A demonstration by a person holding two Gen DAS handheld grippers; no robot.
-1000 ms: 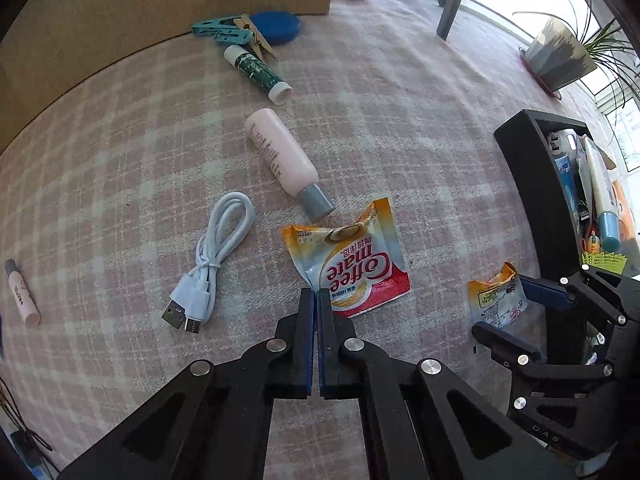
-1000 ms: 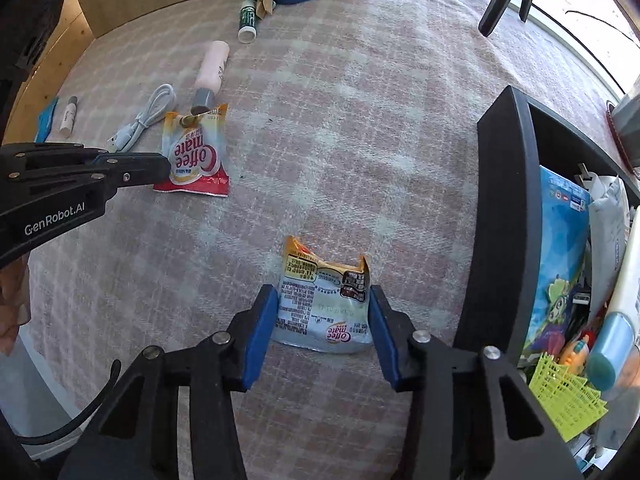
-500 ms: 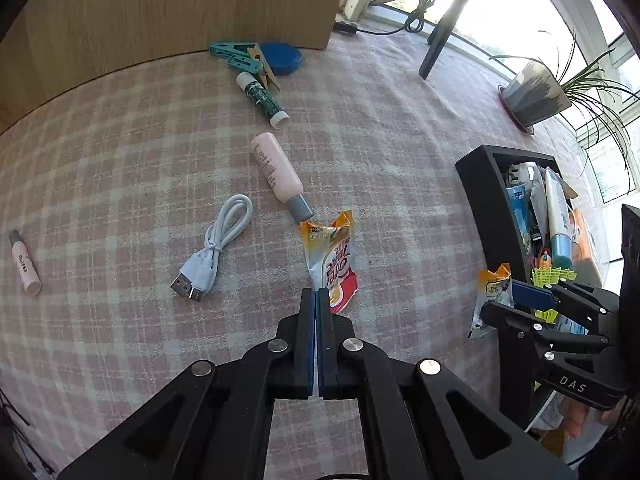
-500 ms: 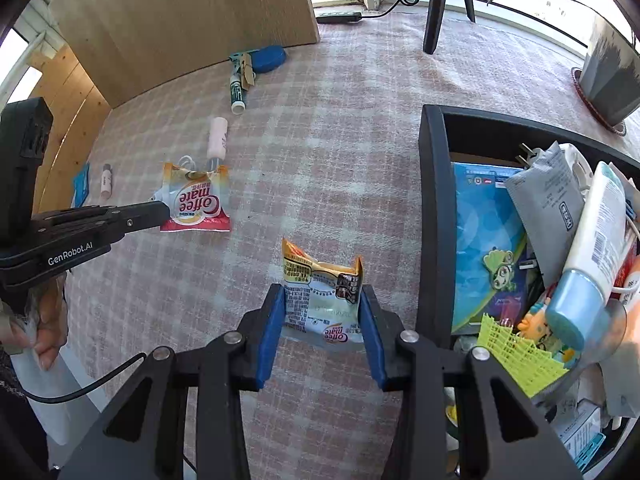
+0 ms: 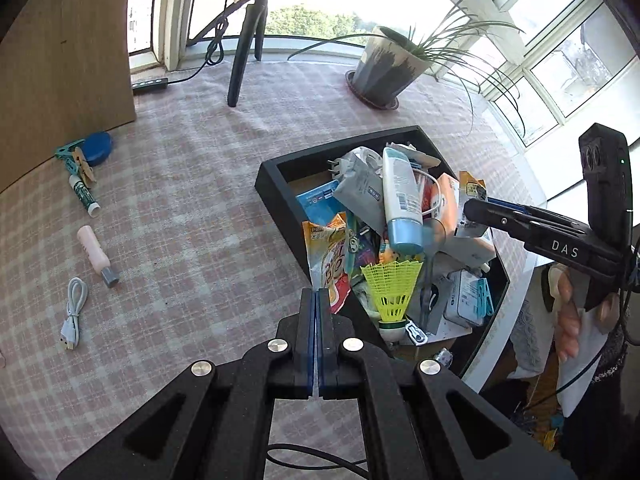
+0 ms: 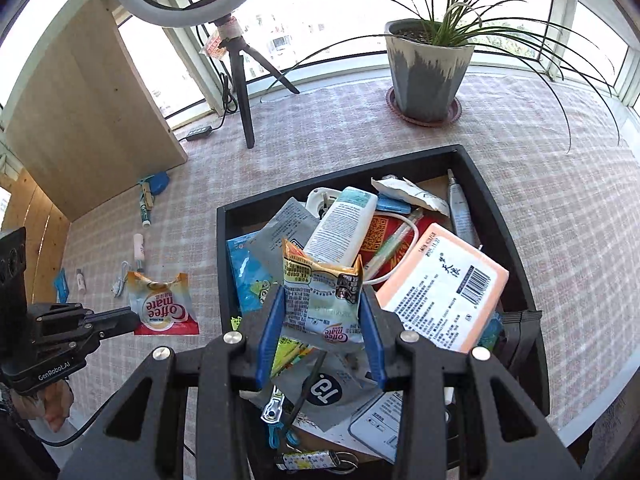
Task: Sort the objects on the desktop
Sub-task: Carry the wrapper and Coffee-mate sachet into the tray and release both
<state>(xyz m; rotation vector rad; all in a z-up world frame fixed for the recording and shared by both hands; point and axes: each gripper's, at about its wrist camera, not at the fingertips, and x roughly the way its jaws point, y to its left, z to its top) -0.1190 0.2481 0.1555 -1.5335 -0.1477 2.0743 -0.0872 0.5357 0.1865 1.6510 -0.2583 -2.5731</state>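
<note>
My left gripper [image 5: 317, 294] is shut on the edge of a red and yellow Coffee mate sachet [image 5: 329, 258], which hangs off the table beside the near wall of the black box [image 5: 280, 200]. The right wrist view shows that left gripper [image 6: 130, 317] at the far left, gripping the same sachet [image 6: 164, 308] by a corner. My right gripper [image 6: 322, 312] is shut on a smaller, crumpled Coffee mate sachet [image 6: 320, 276], held above the box's [image 6: 222, 240] packed contents. In the left wrist view the right gripper [image 5: 474, 209] reaches in over the box from the right.
The box is heaped with a yellow shuttlecock [image 5: 394, 284], a white and blue tube [image 5: 400, 200], an orange packet [image 6: 440, 288] and pouches. On the checked cloth lie a pink bottle [image 5: 97, 254], a white USB cable [image 5: 74, 308] and a green tube [image 5: 83, 194]. A potted plant [image 5: 384, 68] and a tripod [image 5: 244, 48] stand behind.
Both grippers have risen and swung toward the black box, each carrying its sachet. The right one closed on the small sachet and now hangs over the box; the big sachet left the cloth.
</note>
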